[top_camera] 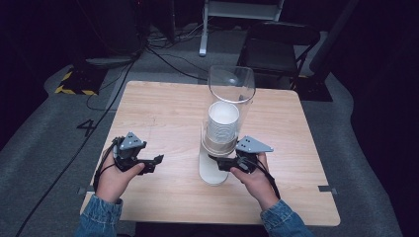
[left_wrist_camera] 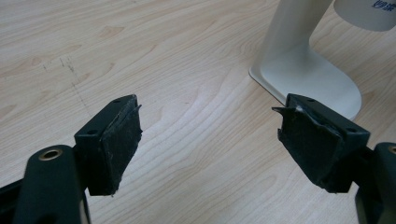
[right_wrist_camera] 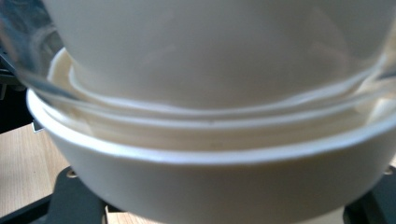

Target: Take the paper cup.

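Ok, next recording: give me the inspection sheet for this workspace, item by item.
Surface: light wood table, faint pencil marks.
Job's things: cup dispenser, clear tube on a white stand, paper cups stacked inside.
Clutter: nothing seen.
Grippers: left tool open over bare wood; right tool at the dispenser's lower ring, grip cannot be told.
Cables: black leads on the floor behind.
Surroundings: grey carpet, folding chair, hazard-striped tape.

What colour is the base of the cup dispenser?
White, or off-white. The base shows best in the left gripper view, resting on the wooden table.
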Available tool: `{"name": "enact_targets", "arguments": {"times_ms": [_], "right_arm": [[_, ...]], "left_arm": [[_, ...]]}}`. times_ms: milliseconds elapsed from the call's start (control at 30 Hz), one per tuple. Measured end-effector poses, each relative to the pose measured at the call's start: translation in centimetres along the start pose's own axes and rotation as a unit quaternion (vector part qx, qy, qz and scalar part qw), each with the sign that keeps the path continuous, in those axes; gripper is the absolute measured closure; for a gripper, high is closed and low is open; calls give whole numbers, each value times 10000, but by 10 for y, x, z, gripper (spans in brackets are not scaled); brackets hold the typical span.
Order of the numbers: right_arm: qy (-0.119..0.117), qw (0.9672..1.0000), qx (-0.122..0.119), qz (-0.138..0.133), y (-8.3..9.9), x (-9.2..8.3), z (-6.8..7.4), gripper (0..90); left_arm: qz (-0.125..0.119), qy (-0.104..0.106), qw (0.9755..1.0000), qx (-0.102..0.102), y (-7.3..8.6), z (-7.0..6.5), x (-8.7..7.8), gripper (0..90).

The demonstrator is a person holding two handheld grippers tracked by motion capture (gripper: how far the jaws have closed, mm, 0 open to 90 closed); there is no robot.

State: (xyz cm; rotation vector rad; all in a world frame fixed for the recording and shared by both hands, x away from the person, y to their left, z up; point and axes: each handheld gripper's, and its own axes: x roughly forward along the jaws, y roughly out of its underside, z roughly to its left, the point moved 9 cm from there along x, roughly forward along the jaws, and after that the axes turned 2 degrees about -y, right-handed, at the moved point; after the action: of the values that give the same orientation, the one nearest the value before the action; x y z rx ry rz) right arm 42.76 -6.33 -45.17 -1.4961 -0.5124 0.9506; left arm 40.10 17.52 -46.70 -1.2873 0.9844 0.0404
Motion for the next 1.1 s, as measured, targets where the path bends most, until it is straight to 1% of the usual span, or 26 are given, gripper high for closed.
{"name": "enact_targets", "arguments": {"times_ms": [133,200,433,767,867,933,967,1067,1100], "right_arm": [[7,10000,-43,74,1,0,0,320],[2,10000,-67,70,2,0,1,322],[-5,10000,-37,46,3,0,1,326],[-6,10000,-29,60,5,-1,1,327],[-10,10000,9,70,6,-1,2,328],[-118,9997,142,143,9,0,4,330],[-134,9997,176,124,11,1,4,330],[-117,9998,141,127,11,1,4,330],[-109,9998,121,126,11,1,4,330]], "left_arm": [[-3,7,10000,-12,0,0,0,209],[-9,-6,10000,13,0,0,0,209],[9,21,10000,-40,1,0,0,209],[11,36,10000,-34,1,-1,1,209],[7,49,10000,-55,1,-1,1,209],[5,49,10000,-50,1,-1,1,208],[4,51,10000,-47,1,-1,2,209],[6,51,10000,-32,1,-1,2,209],[5,59,10000,-61,1,-2,2,208]]}}
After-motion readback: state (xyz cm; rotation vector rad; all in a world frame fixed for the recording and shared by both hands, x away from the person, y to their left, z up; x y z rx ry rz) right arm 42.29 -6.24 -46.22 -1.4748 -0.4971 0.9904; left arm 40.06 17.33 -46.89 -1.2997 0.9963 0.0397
